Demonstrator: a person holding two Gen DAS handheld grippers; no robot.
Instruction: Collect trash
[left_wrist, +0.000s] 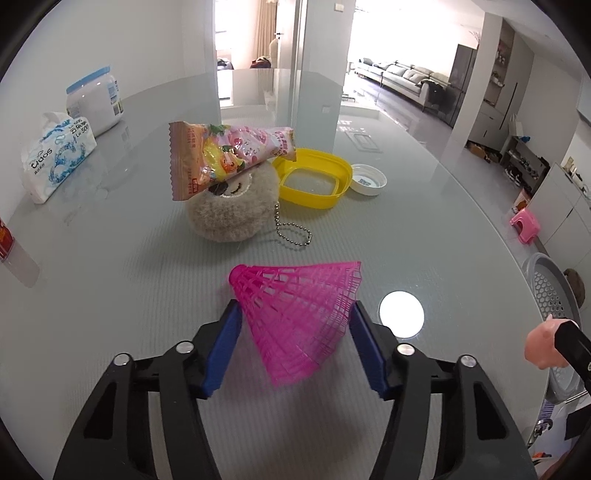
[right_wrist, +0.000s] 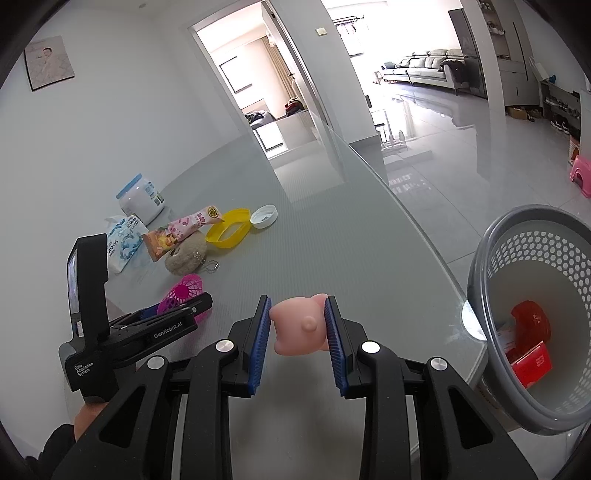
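Left tongs (left_wrist: 293, 314) clamp the pink shuttlecock (left_wrist: 295, 317); right tongs (right_wrist: 297, 317) clamp a pink toy (right_wrist: 299, 328).

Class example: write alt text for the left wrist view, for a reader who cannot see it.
The left gripper straddles a pink mesh cone lying on a grey glass table, its blue pads at the cone's sides. Behind it, a snack wrapper rests on a plush keychain, beside a yellow lid and a white cap.
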